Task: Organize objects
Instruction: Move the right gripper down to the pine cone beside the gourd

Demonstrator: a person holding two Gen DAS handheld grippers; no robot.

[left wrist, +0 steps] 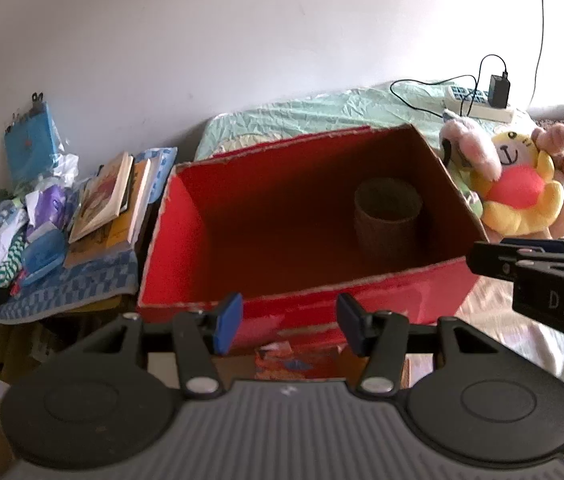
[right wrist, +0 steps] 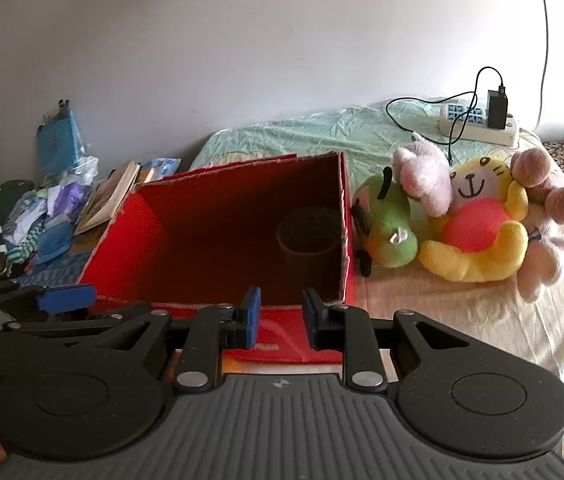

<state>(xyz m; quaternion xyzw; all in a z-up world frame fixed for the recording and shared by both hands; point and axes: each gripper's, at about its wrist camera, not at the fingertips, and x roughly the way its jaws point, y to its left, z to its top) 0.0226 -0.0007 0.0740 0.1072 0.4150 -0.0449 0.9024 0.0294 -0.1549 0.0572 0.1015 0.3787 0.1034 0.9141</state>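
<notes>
A dark cylindrical container (left wrist: 388, 216) stands deep in the shadowed corner of the red box (left wrist: 185, 240), its material and contents impossible to make out. The box wall hides most of the green plush (left wrist: 466, 192) from the left wrist view, where the frame edge cuts off the right gripper (left wrist: 542, 264). The heap of small items (right wrist: 21, 216) beside the books is too jumbled to identify.

"DAS" on the right claw (left wrist: 482, 262) body
</notes>
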